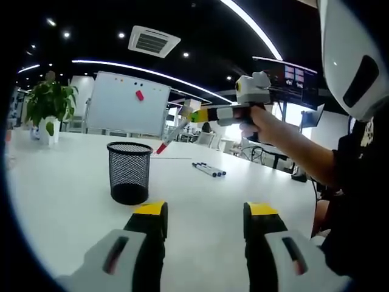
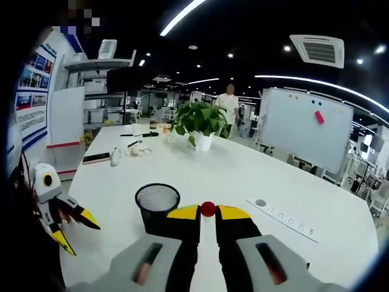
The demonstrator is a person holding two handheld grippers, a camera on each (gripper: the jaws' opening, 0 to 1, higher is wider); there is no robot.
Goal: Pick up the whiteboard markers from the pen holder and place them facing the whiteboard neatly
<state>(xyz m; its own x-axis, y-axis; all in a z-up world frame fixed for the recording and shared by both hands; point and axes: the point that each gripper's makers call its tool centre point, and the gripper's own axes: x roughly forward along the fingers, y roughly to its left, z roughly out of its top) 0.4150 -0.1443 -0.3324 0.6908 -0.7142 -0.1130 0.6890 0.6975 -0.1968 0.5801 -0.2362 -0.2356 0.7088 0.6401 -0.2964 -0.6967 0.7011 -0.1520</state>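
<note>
I am lifting a red-capped marker [image 1: 172,135] in my right gripper [image 2: 208,210], jaws pinching it near the cap, just above the mesh pen holder [image 2: 157,204]. My left gripper [image 1: 205,214] is idling spread, low before the holder. Light, stiff and slick, the marker is best gripped mid-barrel; blue markers [image 1: 208,169] are already lying beyond, toward the whiteboard [image 1: 126,103].

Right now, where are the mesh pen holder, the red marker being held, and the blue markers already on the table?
Mesh pen holder [image 1: 129,173], left gripper view, its front wall.
Red marker [image 1: 172,135], left gripper view, mid-barrel.
Blue markers [image 1: 208,170], left gripper view, middle of the group.
</note>
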